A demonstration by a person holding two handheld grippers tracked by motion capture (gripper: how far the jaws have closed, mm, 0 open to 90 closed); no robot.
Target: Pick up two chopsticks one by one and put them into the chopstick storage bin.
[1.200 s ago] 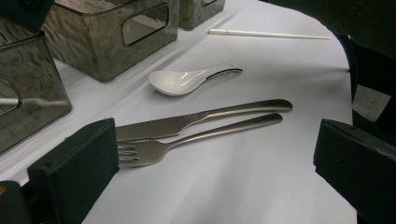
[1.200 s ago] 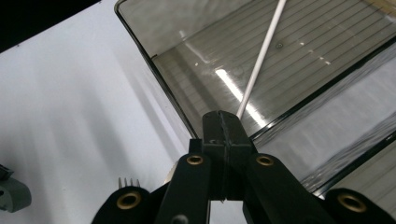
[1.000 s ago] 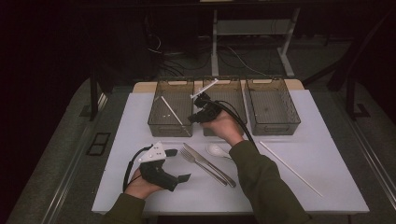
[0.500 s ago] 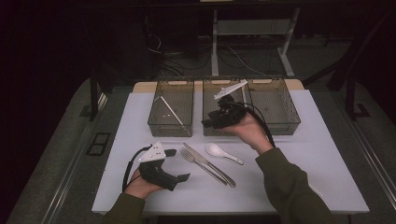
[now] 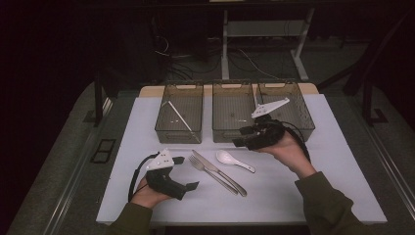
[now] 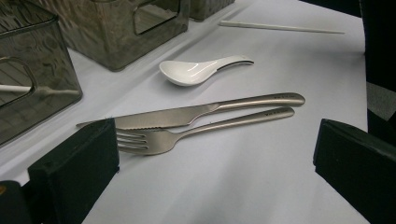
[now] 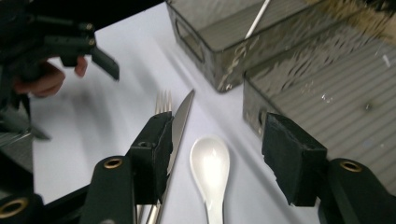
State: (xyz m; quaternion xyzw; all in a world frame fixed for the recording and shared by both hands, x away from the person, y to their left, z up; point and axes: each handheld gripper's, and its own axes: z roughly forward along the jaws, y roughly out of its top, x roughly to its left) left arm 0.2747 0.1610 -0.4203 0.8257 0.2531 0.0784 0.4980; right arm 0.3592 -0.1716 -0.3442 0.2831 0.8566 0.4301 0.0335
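Sorting of utensils into the three bins was judged partly complete. One white chopstick (image 5: 179,117) lay aslant inside the left bin (image 5: 180,111), and a second white chopstick (image 5: 255,99) stood in the right bin (image 5: 288,100), at about 1 o'clock from the right tongs. The middle bin (image 5: 234,111) held no utensil that could be made out. Left to sort on the counter (image 5: 313,191): the spoon (image 5: 234,160), the knife (image 5: 219,172) and the fork (image 5: 211,173), grouped at the centre, knife and fork lying side by side.

Right tongs (image 5: 243,141): empty, jaws about half spread, having just been opening with nothing between them. In the right gripper view they hovered above the spoon (image 7: 211,171), bowl toward the bins, not touching it. The spoon was judged the next item to go.

Left tongs (image 5: 186,172): at 7 o'clock on the counter, jaws wide, empty; the fork's tines (image 6: 135,141) lay just beside one jaw in the left gripper view, contact not determinable.
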